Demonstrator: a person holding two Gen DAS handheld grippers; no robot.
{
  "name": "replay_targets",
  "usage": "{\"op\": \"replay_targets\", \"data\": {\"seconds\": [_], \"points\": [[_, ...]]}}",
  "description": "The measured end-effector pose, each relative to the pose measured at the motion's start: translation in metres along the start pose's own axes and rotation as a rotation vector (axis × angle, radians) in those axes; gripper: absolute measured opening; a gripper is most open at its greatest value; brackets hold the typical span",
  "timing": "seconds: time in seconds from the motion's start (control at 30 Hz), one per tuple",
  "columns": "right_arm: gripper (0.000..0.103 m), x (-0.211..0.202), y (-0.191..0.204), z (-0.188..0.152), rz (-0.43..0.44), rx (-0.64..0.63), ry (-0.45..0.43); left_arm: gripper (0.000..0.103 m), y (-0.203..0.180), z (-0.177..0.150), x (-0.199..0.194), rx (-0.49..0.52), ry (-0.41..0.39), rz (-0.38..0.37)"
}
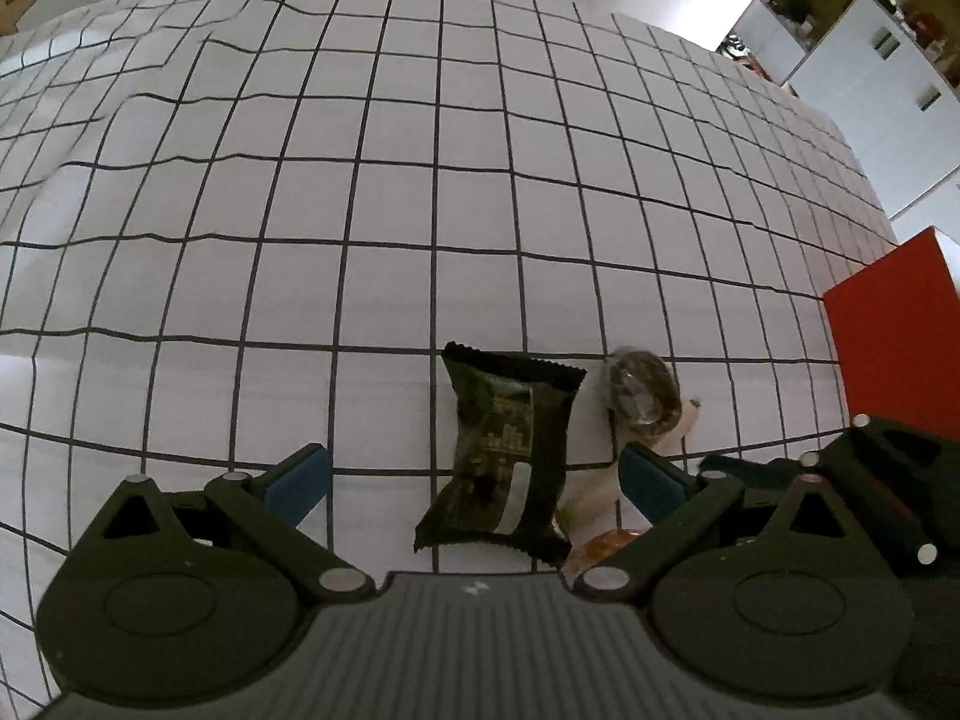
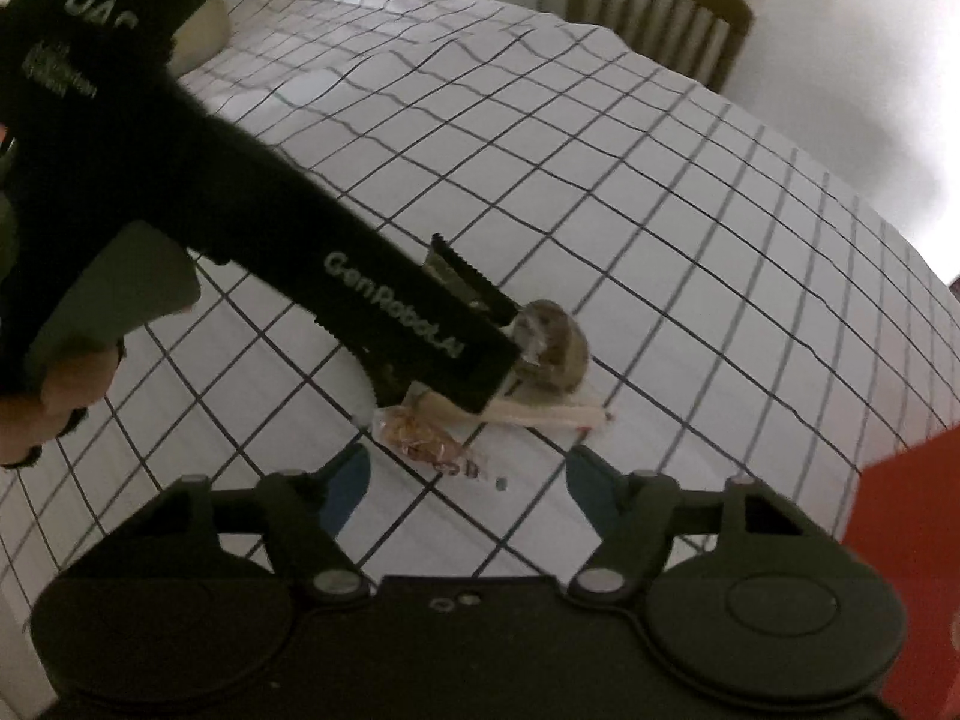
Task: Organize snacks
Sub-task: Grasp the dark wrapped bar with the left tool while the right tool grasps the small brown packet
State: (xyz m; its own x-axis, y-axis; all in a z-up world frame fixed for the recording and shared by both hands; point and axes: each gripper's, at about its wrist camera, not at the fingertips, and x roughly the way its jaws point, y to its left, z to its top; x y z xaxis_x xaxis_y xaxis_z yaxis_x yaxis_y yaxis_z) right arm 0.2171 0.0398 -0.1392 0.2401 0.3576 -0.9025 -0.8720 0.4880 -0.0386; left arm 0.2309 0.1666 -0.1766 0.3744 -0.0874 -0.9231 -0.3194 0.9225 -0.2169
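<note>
**A:** Left wrist view first, biggest thing first: what is under you?

**B:** The checked tablecloth (image 1: 420, 180), white with dark grid lines and wrinkled toward the far side, covers the whole table. At its right edge stands a red box (image 1: 894, 336). A wooden chair (image 2: 660, 6) sits beyond the far side of the table, seen from my right wrist camera.

**A:** And your tongs?

**B:** My left gripper (image 1: 474, 474) points steeply down with its blue pads spread wide. The dark snack packet (image 1: 510, 456) lies flat on the cloth between them, and neither pad presses on it. My right gripper (image 2: 468, 480) is also spread, its jaws apart over the cloth, holding nothing. From that side my left tool's black body crosses the picture, and my hand (image 2: 54, 396) is wrapped round its handle at the left edge.

**A:** Where are the other snacks?

**B:** All in one small cluster, well apart from the red box. Just right of the dark packet is a round sweet in clear wrap (image 1: 645, 390). A pale stick-shaped snack (image 2: 540, 414) lies beside it, partly under my left tool in the right wrist view. Smallest is the orange candy in a clear wrapper (image 2: 420, 438), lying just ahead of my right gripper's pads, not between them as far as I can tell.
</note>
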Motion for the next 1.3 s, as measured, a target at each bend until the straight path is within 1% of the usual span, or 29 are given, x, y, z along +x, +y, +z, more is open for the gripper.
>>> {"op": "replay_targets", "data": {"seconds": [0.03,0.1,0.13,0.2,0.33,0.37,0.4,0.43,0.53,0.73,0.8,0.87,0.97,1.07,1.2,1.3], "points": [[0.066,0.002,0.0,0.001,0.01,-0.004,0.001,0.103,0.0,0.0,0.001,0.003,-0.005,0.003],[0.059,0.006,0.002,0.003,0.036,-0.011,0.004,0.103,-0.001,0.0,0.002,0.005,-0.008,0.007],[0.057,0.008,0.003,0.003,0.039,-0.016,0.008,0.103,-0.001,0.0,0.003,0.005,-0.011,0.008],[0.05,0.01,0.005,0.002,0.045,-0.029,0.015,0.102,-0.003,0.0,0.003,0.011,-0.017,0.014],[0.041,0.011,0.011,0.0,0.045,-0.05,0.009,0.102,-0.006,-0.003,0.006,0.016,-0.034,0.021],[0.036,0.011,0.013,0.0,0.04,-0.057,0.006,0.102,-0.007,-0.004,0.006,0.02,-0.036,0.021],[0.034,0.011,0.014,-0.001,0.037,-0.06,0.002,0.101,-0.007,-0.004,0.006,0.023,-0.038,0.021],[0.032,0.01,0.015,-0.001,0.036,-0.061,-0.003,0.099,-0.007,-0.004,0.006,0.021,-0.042,0.022],[0.023,0.009,0.02,-0.004,0.022,-0.065,-0.019,0.092,-0.002,-0.006,0.002,0.008,-0.047,0.013],[0.019,0.002,0.026,-0.015,-0.01,-0.056,-0.044,0.074,0.011,-0.006,-0.008,-0.027,-0.055,0.003],[0.014,0.002,0.023,-0.015,-0.03,-0.042,-0.047,0.067,0.011,-0.007,-0.01,-0.023,-0.056,0.011],[0.013,0.0,0.024,-0.017,-0.052,-0.011,-0.056,0.054,0.011,-0.008,-0.012,-0.023,-0.052,0.001],[0.011,-0.006,0.022,-0.022,-0.071,0.057,-0.065,0.05,0.01,-0.01,-0.014,-0.026,-0.046,-0.005],[0.011,-0.014,0.019,-0.028,-0.08,0.121,-0.073,0.049,0.012,-0.014,-0.017,-0.036,-0.042,-0.008],[0.01,-0.026,0.007,-0.037,-0.063,0.222,-0.094,0.048,0.018,-0.02,-0.021,-0.074,-0.028,-0.024],[0.01,-0.037,0.003,-0.045,-0.069,0.279,-0.106,0.048,0.023,-0.025,-0.024,-0.093,-0.018,-0.063]]}}
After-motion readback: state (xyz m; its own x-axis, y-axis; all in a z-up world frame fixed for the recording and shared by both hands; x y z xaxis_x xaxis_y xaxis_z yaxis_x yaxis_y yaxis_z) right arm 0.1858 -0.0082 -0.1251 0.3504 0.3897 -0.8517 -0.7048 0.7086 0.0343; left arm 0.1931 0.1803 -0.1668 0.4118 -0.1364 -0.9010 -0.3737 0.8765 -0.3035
